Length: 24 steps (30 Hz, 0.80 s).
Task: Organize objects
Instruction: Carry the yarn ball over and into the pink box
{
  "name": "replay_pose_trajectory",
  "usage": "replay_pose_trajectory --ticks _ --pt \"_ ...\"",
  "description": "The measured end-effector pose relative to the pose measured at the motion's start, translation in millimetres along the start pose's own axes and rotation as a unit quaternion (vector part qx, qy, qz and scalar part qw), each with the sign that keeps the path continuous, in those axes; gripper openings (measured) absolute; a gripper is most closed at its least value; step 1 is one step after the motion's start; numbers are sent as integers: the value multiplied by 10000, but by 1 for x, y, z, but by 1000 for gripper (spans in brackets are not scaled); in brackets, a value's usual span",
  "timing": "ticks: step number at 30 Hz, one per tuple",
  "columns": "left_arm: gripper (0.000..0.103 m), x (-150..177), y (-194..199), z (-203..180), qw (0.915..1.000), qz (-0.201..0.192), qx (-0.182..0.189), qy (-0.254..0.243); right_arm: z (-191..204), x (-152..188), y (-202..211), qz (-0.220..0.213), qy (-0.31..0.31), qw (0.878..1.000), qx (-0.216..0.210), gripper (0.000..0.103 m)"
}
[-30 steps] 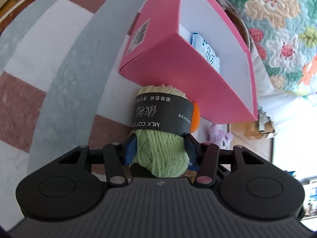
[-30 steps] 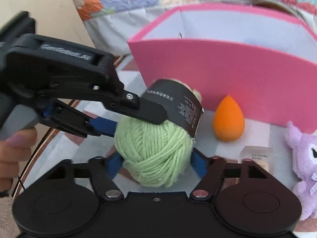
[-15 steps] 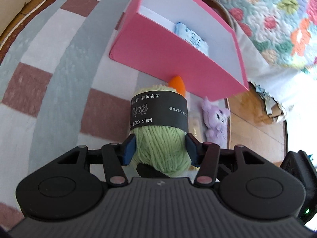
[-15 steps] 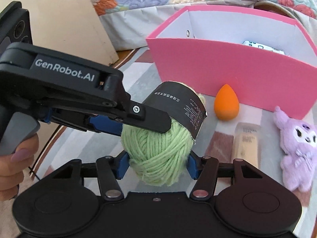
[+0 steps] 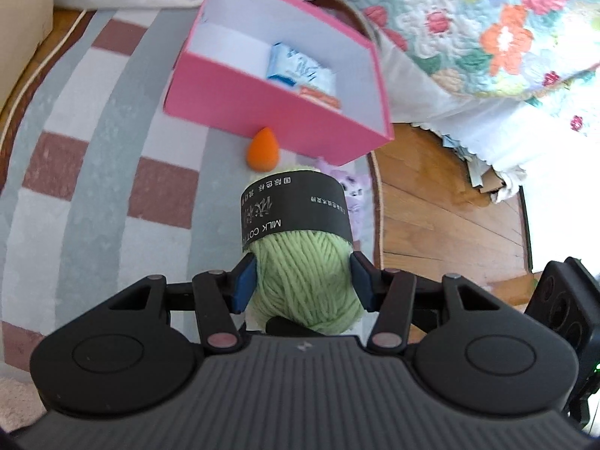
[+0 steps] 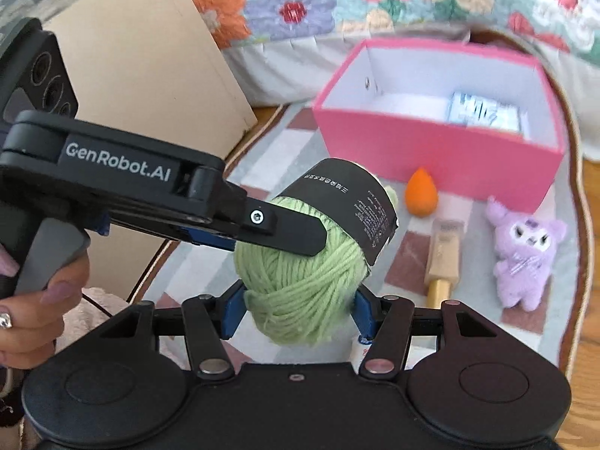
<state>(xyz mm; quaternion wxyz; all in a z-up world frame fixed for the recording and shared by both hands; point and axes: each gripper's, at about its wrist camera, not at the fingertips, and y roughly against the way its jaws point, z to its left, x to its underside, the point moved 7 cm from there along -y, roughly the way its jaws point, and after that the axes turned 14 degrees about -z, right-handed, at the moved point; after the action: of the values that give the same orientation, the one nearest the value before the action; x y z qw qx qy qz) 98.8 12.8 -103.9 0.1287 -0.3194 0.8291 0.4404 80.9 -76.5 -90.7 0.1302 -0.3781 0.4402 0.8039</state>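
Both grippers are clutching the same green yarn ball (image 5: 305, 281) at once, and it is hanging clear of the rug (image 5: 93, 172), up in the air on the near side of the pink box (image 6: 431, 153). The left gripper (image 5: 303, 287) is clamping its blue pads onto the ball's two sides, just below the black paper band (image 5: 294, 204). The right gripper (image 6: 298, 309) is pinching the ball's lower end between its own pads, while the left tool's upper finger (image 6: 288, 230) is lying across the top of the wool. A hand (image 6: 33, 300) is wrapping round the left handle at the left edge. Down on the rug, an orange sponge (image 6: 421, 197) is sitting just beside the box's near wall, with a beige tube (image 6: 442, 255) and a purple plush toy (image 6: 525, 251) lying near it to the right. Inside the box, a blue-and-white packet (image 5: 300, 67) is resting on the floor.
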Motion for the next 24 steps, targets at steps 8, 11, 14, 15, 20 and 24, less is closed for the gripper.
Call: replay_pose_trajectory --ticks 8,11,14,15,20,24 --pt "51 -29 29 -34 9979 -290 124 -564 11 -35 25 -297 319 9990 26 63" --pt "52 -44 37 -43 9965 -401 176 -706 13 -51 28 -427 485 9979 55 63" --pt "52 -59 41 -49 9953 -491 195 -811 17 -66 31 -541 705 9960 101 63" --pt "52 -63 42 -52 9948 -523 192 -850 18 -72 31 -576 772 9953 119 63" --pt "52 -90 44 -61 9918 -738 157 -1030 20 -100 26 -719 1034 9919 183 63" --pt "52 -120 41 -67 9892 -955 136 -1102 15 -128 19 -894 1250 9879 197 63"
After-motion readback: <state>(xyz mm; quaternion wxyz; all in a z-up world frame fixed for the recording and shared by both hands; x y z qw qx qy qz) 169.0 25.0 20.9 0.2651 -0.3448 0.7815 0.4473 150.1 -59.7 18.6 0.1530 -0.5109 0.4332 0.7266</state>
